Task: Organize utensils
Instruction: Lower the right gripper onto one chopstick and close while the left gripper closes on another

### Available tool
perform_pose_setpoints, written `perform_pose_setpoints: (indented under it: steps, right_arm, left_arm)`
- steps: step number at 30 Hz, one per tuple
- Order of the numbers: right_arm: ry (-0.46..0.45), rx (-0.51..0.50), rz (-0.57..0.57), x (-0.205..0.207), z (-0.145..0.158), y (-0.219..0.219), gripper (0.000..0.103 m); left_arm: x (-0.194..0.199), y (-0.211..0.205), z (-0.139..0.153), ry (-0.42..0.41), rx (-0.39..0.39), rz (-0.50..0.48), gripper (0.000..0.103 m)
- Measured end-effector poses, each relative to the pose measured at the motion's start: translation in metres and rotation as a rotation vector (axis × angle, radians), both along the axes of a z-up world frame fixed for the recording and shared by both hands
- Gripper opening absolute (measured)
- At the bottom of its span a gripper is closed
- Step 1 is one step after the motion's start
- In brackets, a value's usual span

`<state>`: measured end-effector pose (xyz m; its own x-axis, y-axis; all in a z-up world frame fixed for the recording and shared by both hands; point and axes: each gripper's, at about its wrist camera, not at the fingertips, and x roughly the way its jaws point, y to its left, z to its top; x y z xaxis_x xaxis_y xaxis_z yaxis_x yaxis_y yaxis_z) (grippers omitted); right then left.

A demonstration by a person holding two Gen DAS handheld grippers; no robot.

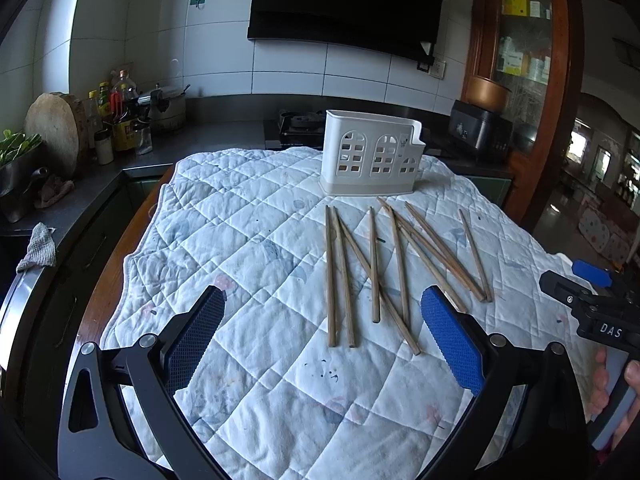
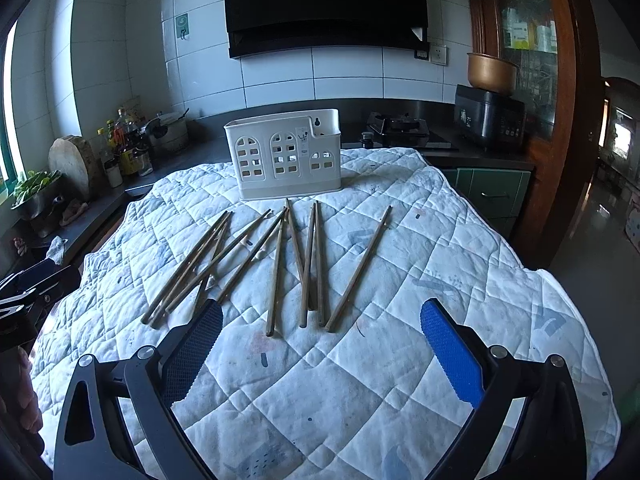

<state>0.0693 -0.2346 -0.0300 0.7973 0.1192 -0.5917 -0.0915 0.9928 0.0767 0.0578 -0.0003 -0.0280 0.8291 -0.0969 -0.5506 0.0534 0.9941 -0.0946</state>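
1. Hovering low over the near edge of the quilt, the left gripper has its jaws wide apart and nothing between them; this looks like a ready pose before the first pick.
2. The right gripper is the same: jaws spread wide, empty, above the near part of the quilt.
3. The chopsticks lie loose in the middle of the quilt, all pointing roughly toward the far edge. Some cross each other, one at the right lies apart. None is in the holder yet, so the task seems to be at its start.
4. The holder stands upright near the far edge, just behind the chopstick tips. Probably it is put there so that each stick travels only a short way.
5. The chopsticks are thin, straight, brown wood, a little tapered. The holder is white plastic, box-shaped, with arched window cut-outs and an open top.
6. The quilt is soft, stitched in diamonds, pale with faded prints. Its padding may let a stick sink a little, so a pinch from above could need care.
7. The gripper pads are blue with a fine ribbed texture, likely for hold on smooth wood.
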Motion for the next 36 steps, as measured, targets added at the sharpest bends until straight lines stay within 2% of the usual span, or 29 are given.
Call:
perform_pose_setpoints:
  steps: [3, 6, 9, 11, 15, 19, 21, 23, 28, 29, 30, 36]
  right_arm:
    - [0.018, 0.017, -0.020, 0.006, -0.006, -0.003, 0.095]
    - [0.047, 0.028, -0.034, 0.012, -0.015, -0.004, 0.085]
    - [0.083, 0.028, -0.056, 0.021, -0.025, -0.006, 0.085]
    - [0.115, 0.040, -0.059, 0.029, -0.032, -0.006, 0.069]
    - [0.166, 0.055, -0.077, 0.043, -0.045, -0.006, 0.062]
    - [0.207, 0.098, -0.091, 0.056, -0.054, -0.007, 0.046]
    - [0.218, 0.108, -0.103, 0.062, -0.055, -0.007, 0.041]
    - [0.228, 0.119, -0.108, 0.068, -0.057, -0.007, 0.031]
    - [0.247, 0.145, -0.142, 0.080, -0.062, -0.008, 0.024]
    - [0.251, 0.143, -0.148, 0.083, -0.064, -0.008, 0.020]
    - [0.258, 0.143, -0.149, 0.085, -0.065, -0.007, 0.019]
    - [0.283, 0.142, -0.173, 0.094, -0.074, -0.008, 0.017]
  left_arm:
    - [0.003, 0.000, -0.002, -0.002, -0.003, 0.005, 0.096]
    - [0.006, 0.003, -0.005, -0.002, -0.027, 0.013, 0.096]
    - [0.010, 0.008, -0.008, -0.001, -0.040, 0.018, 0.096]
    - [0.014, 0.011, -0.009, -0.002, -0.045, 0.021, 0.096]
    - [0.019, 0.014, -0.013, -0.002, -0.057, 0.015, 0.095]
    - [0.025, 0.018, -0.017, -0.003, -0.060, 0.011, 0.095]
    - [0.027, 0.020, -0.019, -0.003, -0.065, 0.009, 0.095]
    - [0.029, 0.021, -0.021, -0.003, -0.063, 0.012, 0.095]
    - [0.034, 0.023, -0.024, 0.001, -0.071, 0.002, 0.095]
    - [0.034, 0.023, -0.024, 0.001, -0.069, 0.000, 0.092]
    - [0.036, 0.022, -0.024, 0.008, -0.070, -0.008, 0.081]
    - [0.040, 0.018, -0.028, 0.022, -0.070, -0.029, 0.079]
